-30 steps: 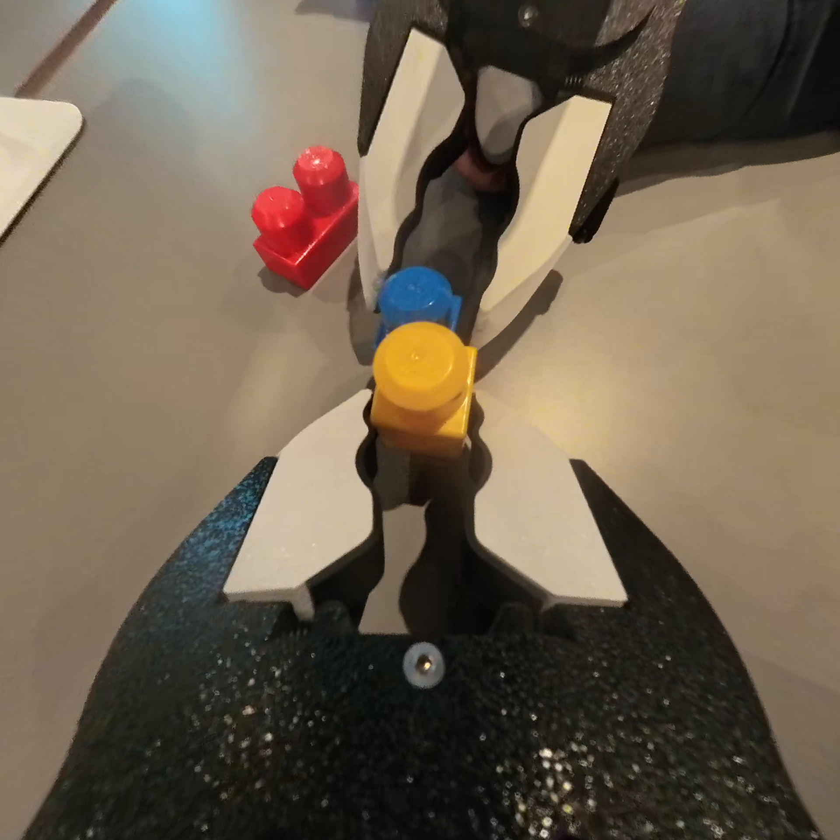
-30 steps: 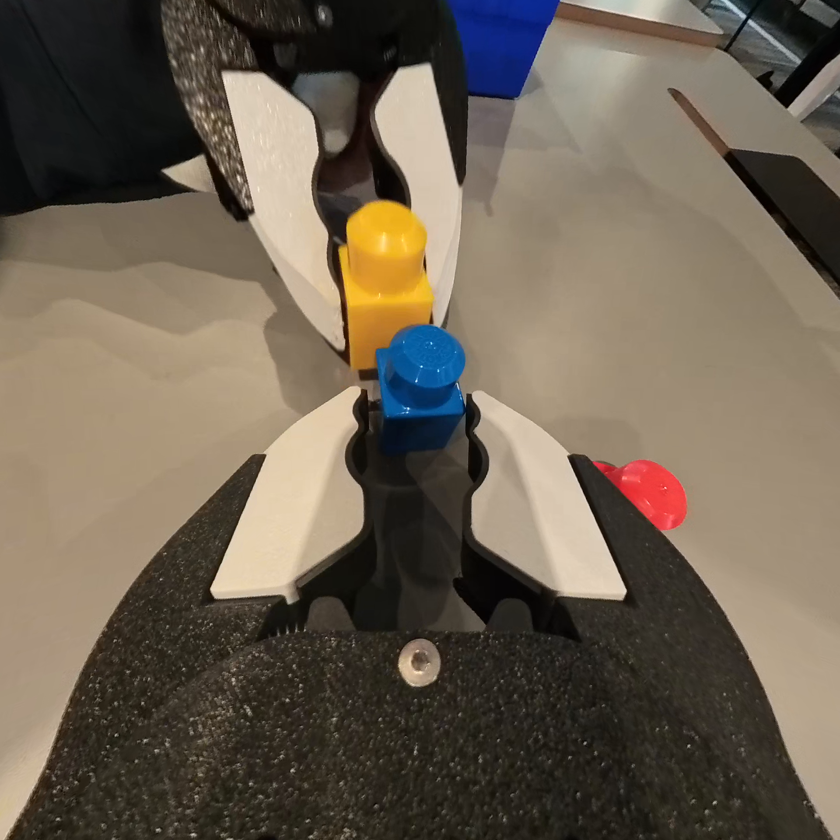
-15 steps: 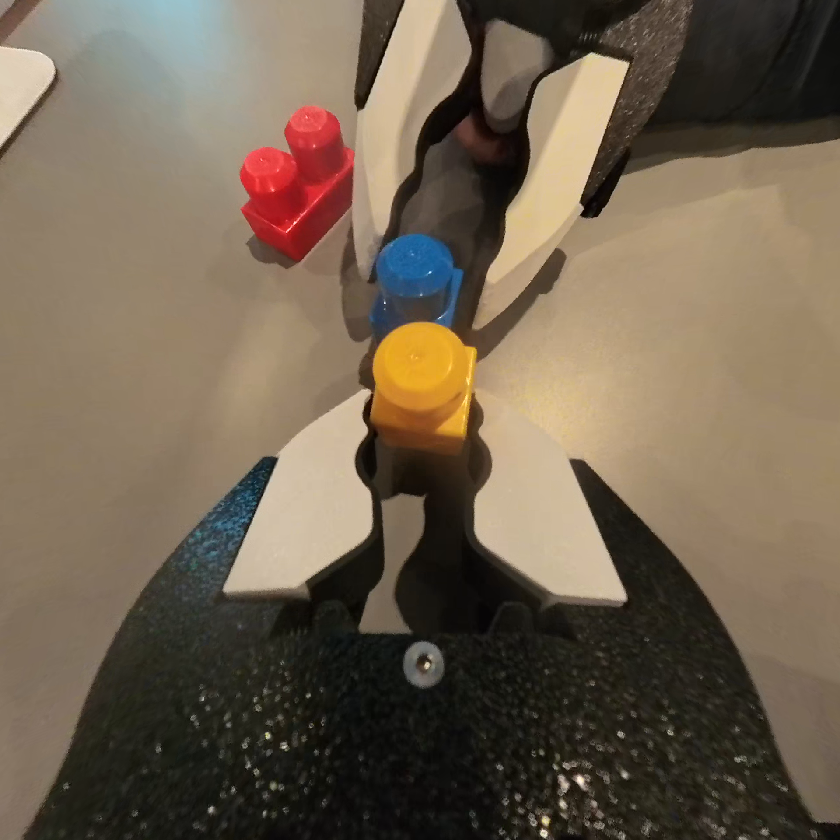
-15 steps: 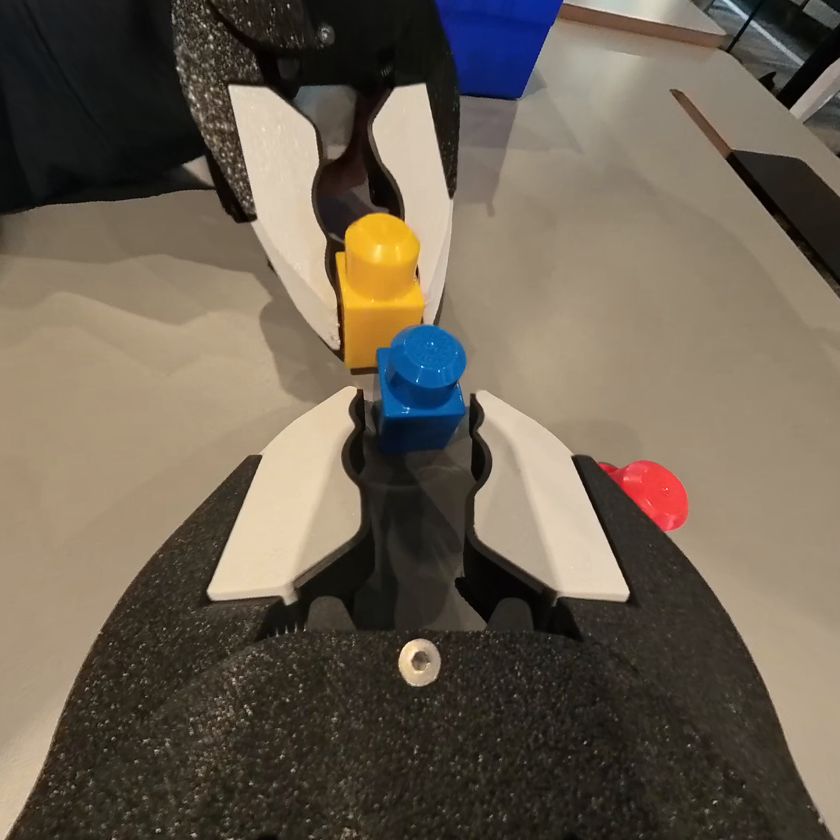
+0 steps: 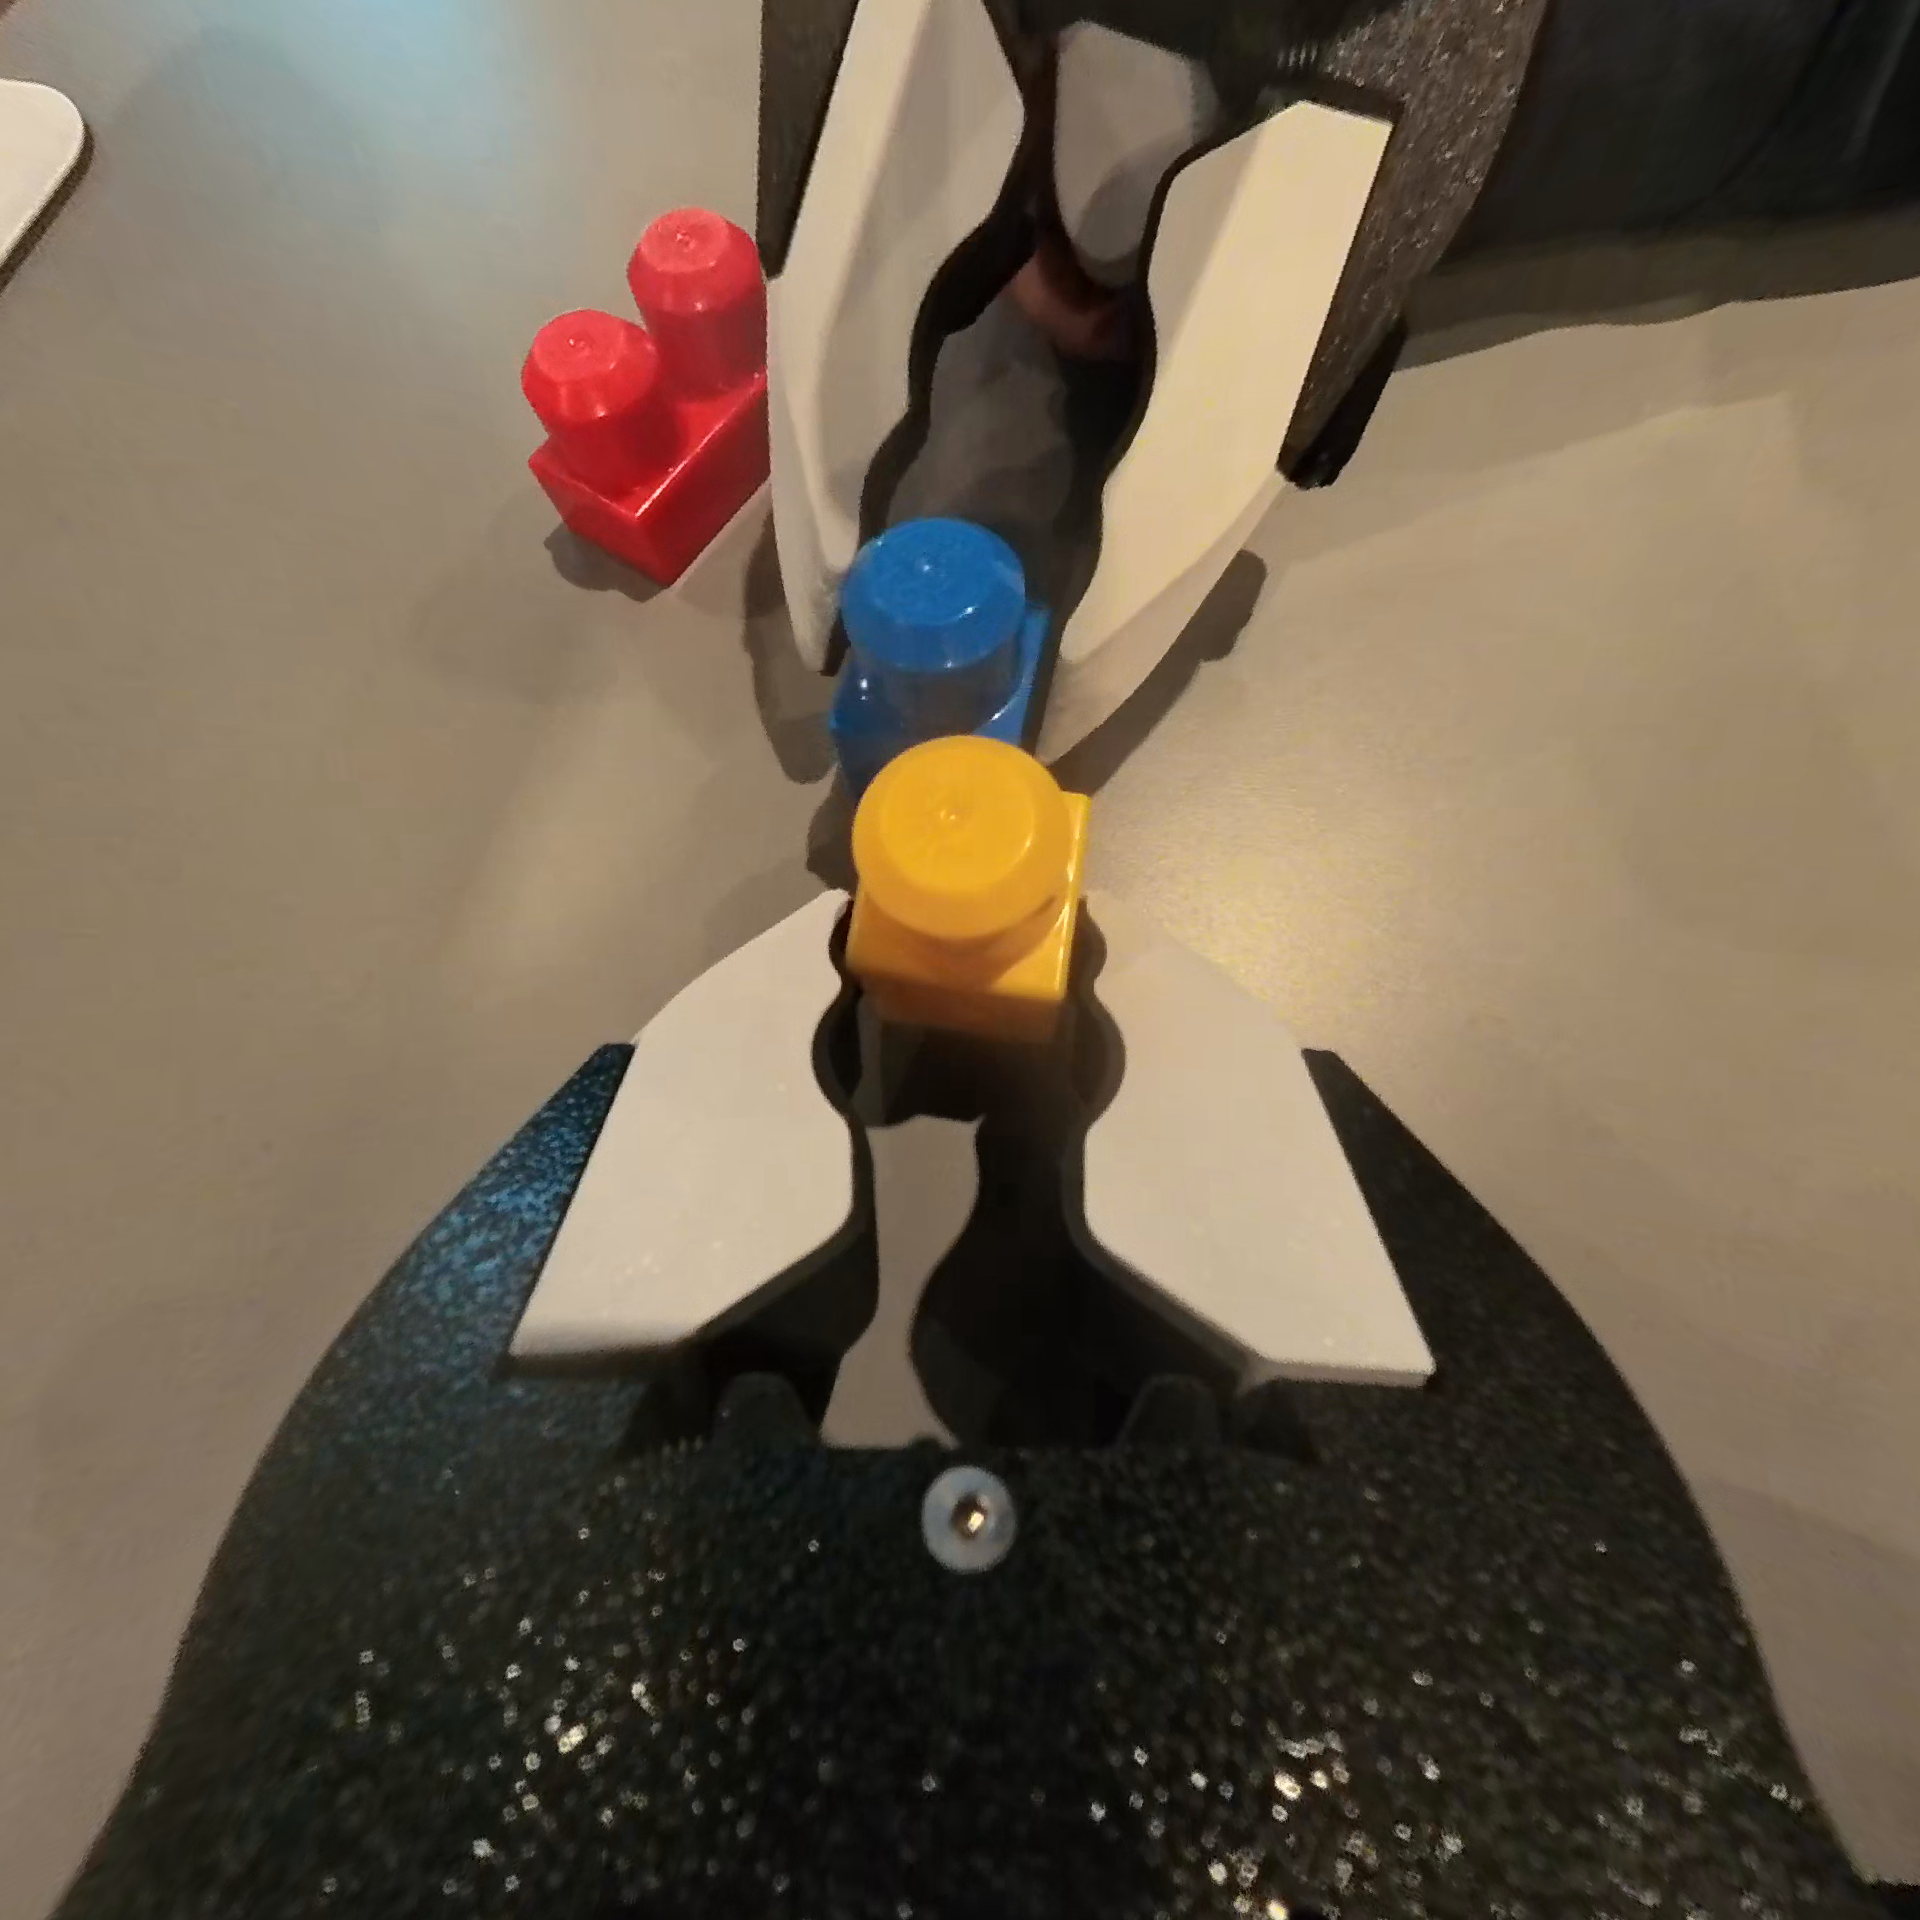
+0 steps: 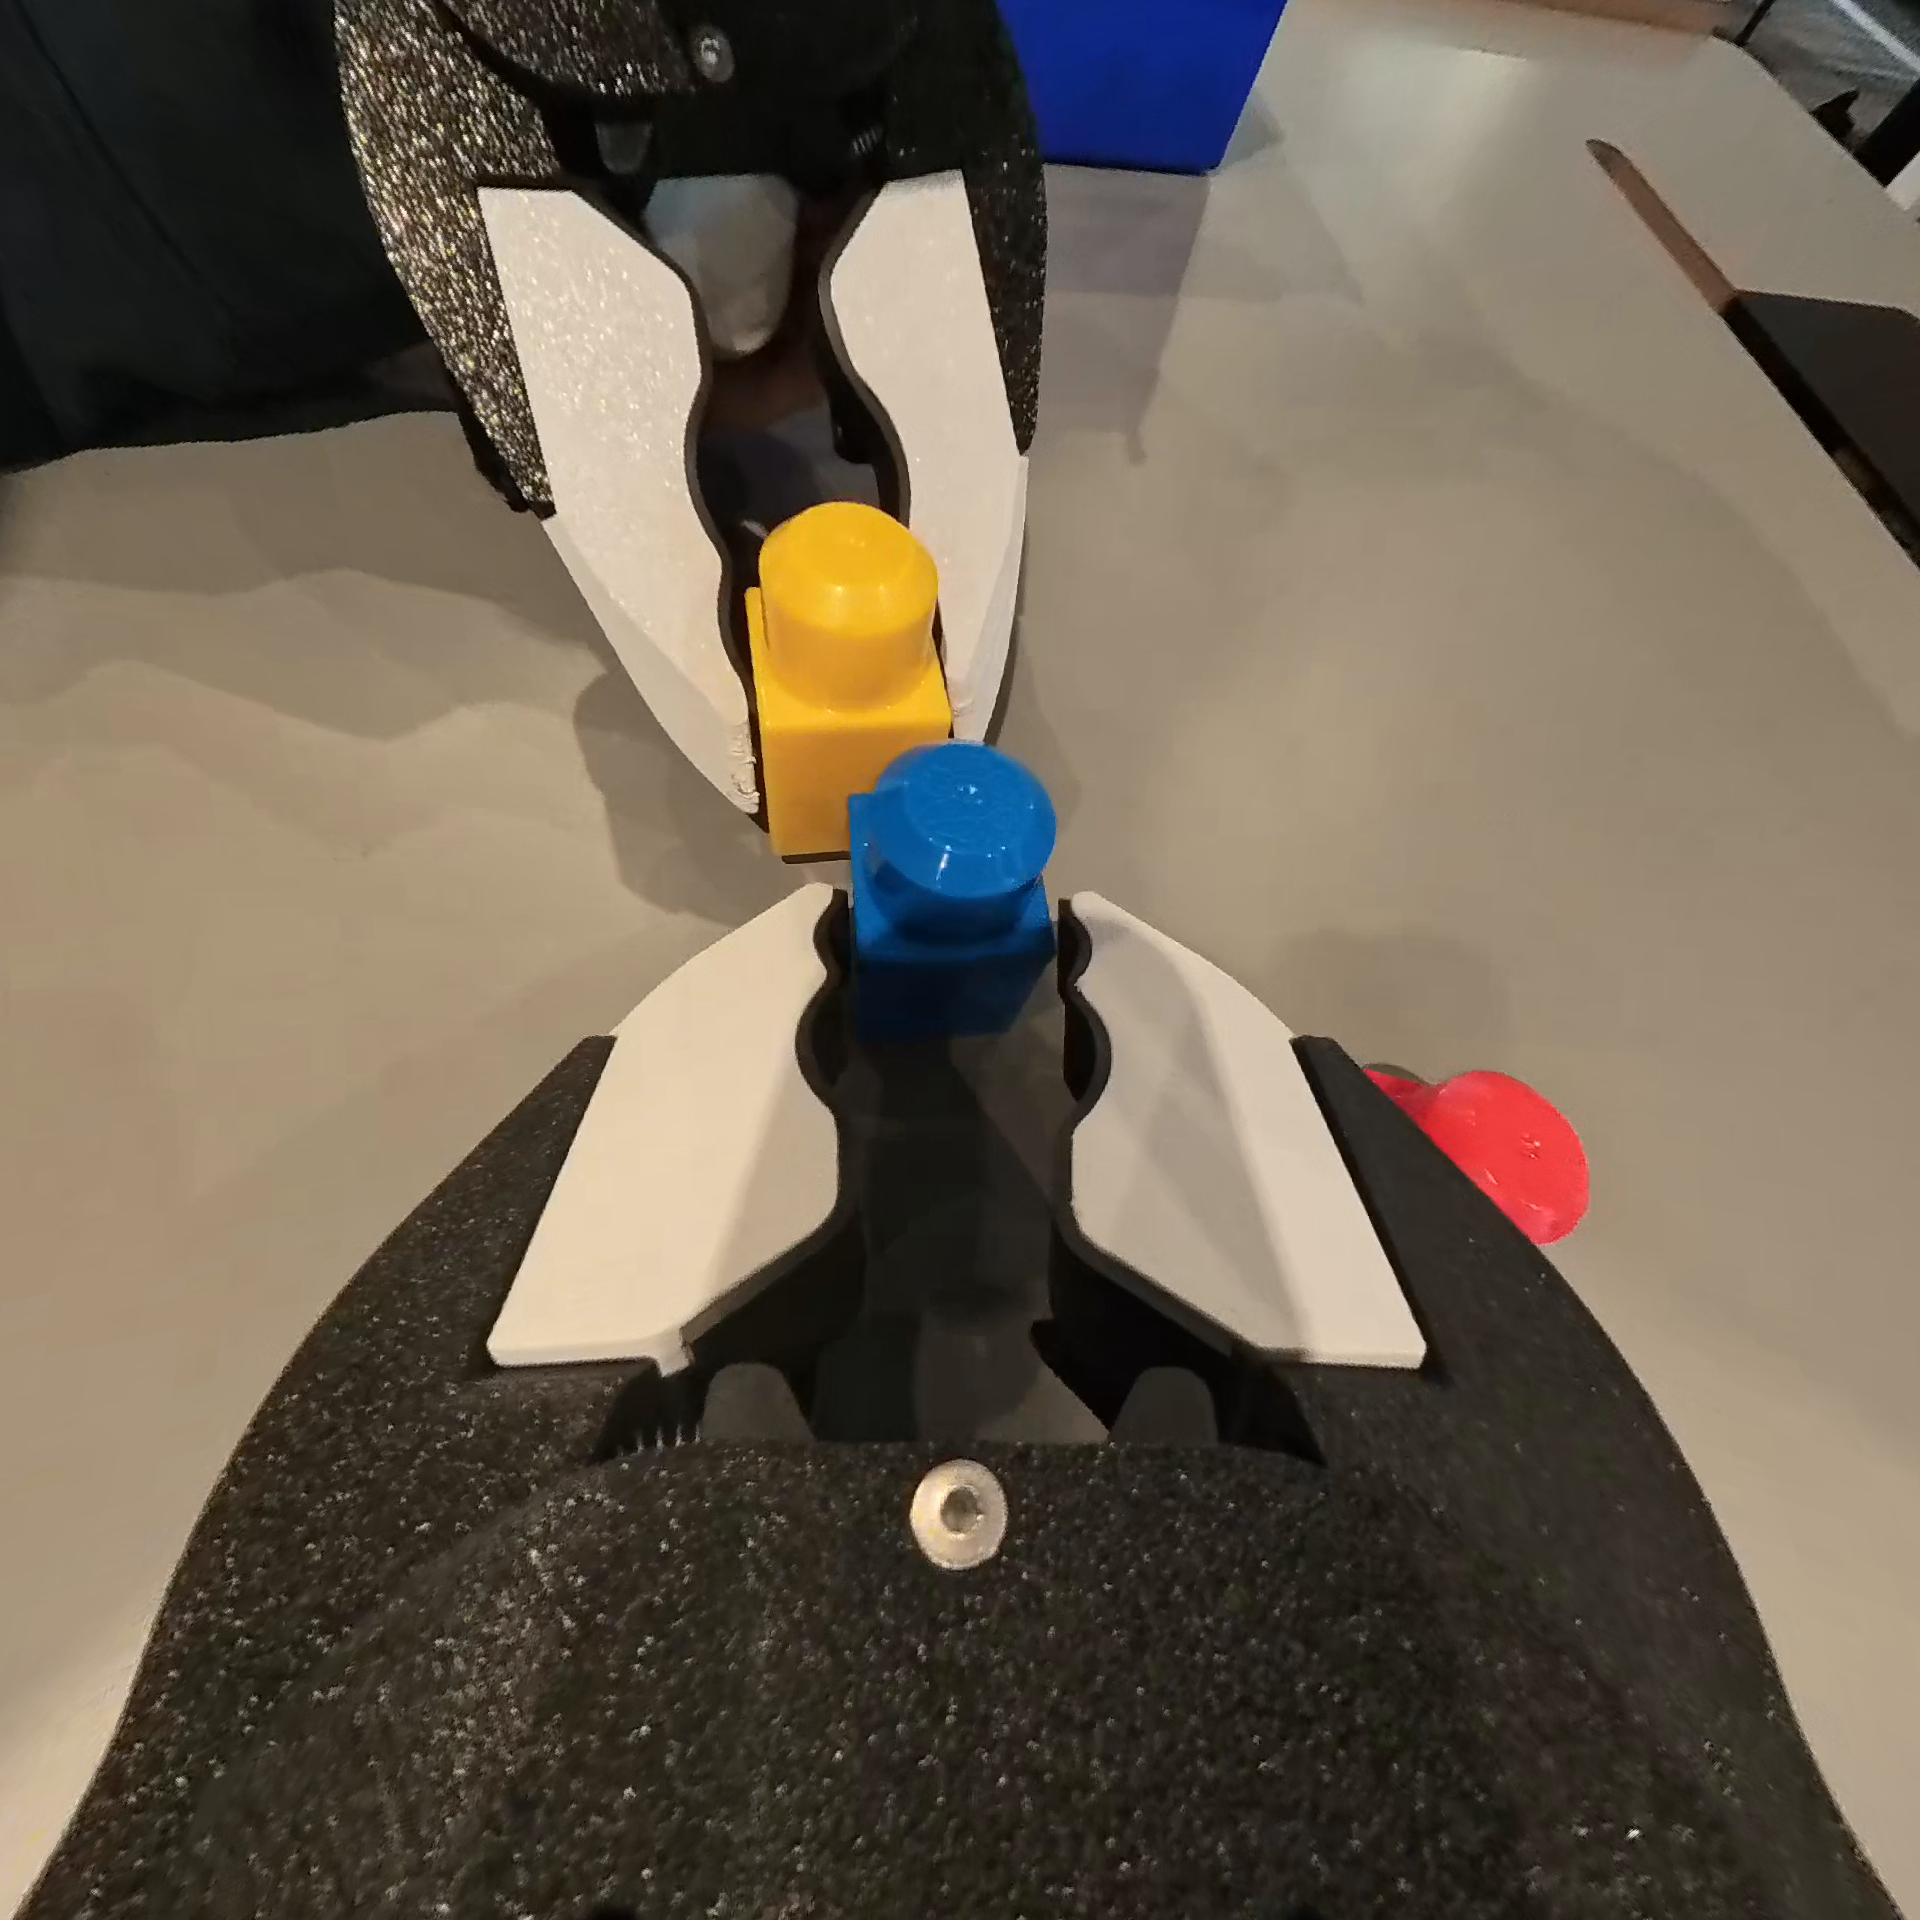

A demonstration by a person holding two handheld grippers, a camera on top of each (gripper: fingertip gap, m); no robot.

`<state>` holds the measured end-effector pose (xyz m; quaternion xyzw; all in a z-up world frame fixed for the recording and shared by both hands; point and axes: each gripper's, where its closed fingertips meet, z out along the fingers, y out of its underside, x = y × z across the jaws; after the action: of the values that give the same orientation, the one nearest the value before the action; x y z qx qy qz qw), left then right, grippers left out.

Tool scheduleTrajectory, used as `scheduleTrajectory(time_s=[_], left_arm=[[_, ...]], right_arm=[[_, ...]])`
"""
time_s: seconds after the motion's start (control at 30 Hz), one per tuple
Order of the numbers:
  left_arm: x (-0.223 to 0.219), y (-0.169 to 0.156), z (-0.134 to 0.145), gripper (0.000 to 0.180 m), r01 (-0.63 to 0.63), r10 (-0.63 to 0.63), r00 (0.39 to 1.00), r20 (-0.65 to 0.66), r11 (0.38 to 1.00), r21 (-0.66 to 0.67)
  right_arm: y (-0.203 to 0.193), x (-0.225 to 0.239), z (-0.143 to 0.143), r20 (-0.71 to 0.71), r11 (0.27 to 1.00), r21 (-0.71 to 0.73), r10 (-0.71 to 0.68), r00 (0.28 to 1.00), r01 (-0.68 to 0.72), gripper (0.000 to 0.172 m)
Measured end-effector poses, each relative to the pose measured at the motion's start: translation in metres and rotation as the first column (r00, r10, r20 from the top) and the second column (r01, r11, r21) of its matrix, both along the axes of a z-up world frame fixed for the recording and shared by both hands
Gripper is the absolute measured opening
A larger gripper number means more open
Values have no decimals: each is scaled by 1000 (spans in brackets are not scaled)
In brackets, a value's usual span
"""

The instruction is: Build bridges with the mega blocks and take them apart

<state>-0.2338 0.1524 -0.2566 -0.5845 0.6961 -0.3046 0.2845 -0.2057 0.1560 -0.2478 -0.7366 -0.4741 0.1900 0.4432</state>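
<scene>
Both grippers now sit a bit nearer each other than a second ago, and the blocks look closer in.

Left gripper (image 5: 961,961) is closed on the yellow block (image 5: 966,894), its two pads pressing the block's sides, and right gripper (image 6: 951,935) is closed the same way on the blue block (image 6: 951,914). They face each other nose to nose, so the two small blocks stand side by side on the grey table (image 5: 1558,831), very near or touching (I guess they are the two legs of a bridge). A red block (image 5: 649,405) with two bumps waits just beside the right gripper, maybe the top piece. From the right wrist view only one red bump shows; the rest is hidden behind the gripper. Whether the block bottoms touch the table is hard to tell.
</scene>
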Motion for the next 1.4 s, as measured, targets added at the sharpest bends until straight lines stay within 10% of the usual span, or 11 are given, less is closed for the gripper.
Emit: scheduleTrajectory(time_s=[0.03,1.4], left_arm=[[0,0,0,37,1,-1,1000,0,1000,1],[-4,-4,-7,38,3,-3,1000,-3,999,-51]], right_arm=[[0,0,0,2,1000,-1,1,1000,-1,38],[-3,10,8,-36,998,55,-7,999,9,38]])
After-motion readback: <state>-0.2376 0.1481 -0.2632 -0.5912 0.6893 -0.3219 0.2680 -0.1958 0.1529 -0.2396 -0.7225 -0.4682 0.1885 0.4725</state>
